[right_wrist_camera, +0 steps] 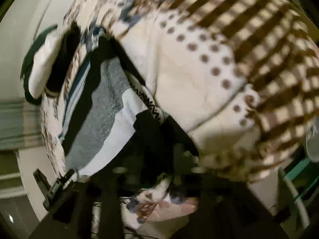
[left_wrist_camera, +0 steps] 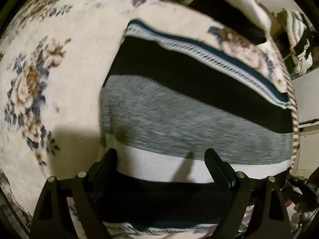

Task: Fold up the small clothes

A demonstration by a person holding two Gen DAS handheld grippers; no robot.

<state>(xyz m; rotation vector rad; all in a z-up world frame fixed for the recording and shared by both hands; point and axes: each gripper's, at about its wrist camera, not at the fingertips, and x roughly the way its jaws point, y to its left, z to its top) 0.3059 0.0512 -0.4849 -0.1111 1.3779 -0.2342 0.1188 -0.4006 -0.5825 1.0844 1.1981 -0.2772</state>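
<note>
Left gripper point(left_wrist_camera: 160, 155), jaws apart, over the striped garment point(left_wrist_camera: 189, 115); right gripper's point(right_wrist_camera: 151, 171) state blurred, only there checked cloth point(right_wrist_camera: 269, 39).

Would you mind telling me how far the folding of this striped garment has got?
The striped garment lies spread flat on the floral blanket, so the laying out looks done. In hand: the left claw hangs open over its near white band, gripping nothing. The right claw is too blurred to judge. No fold is visible, so the folding itself remains.
</note>
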